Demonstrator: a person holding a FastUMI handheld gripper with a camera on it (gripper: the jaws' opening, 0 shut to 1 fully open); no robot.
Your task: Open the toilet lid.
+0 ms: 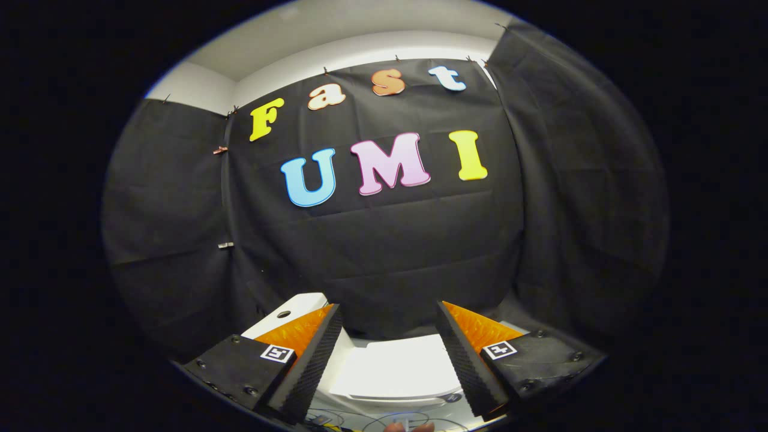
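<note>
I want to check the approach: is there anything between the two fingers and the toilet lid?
In the gripper view the open gripper has only air between its fingers; the white toilet lid lies below, seen through that gap, untouched.

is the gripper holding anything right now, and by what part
Nothing is held. The gripper is open, fingers wide apart, with the closed toilet lid beyond and below them.

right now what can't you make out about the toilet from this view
- White toilet lid, between the open gripper fingers: its near edge is cut off by the view's edge, so its grip lip is unclear.
- White toilet tank: partly hidden behind one finger.
- Bowl, seat and hinge: hidden under the closed lid.
</note>
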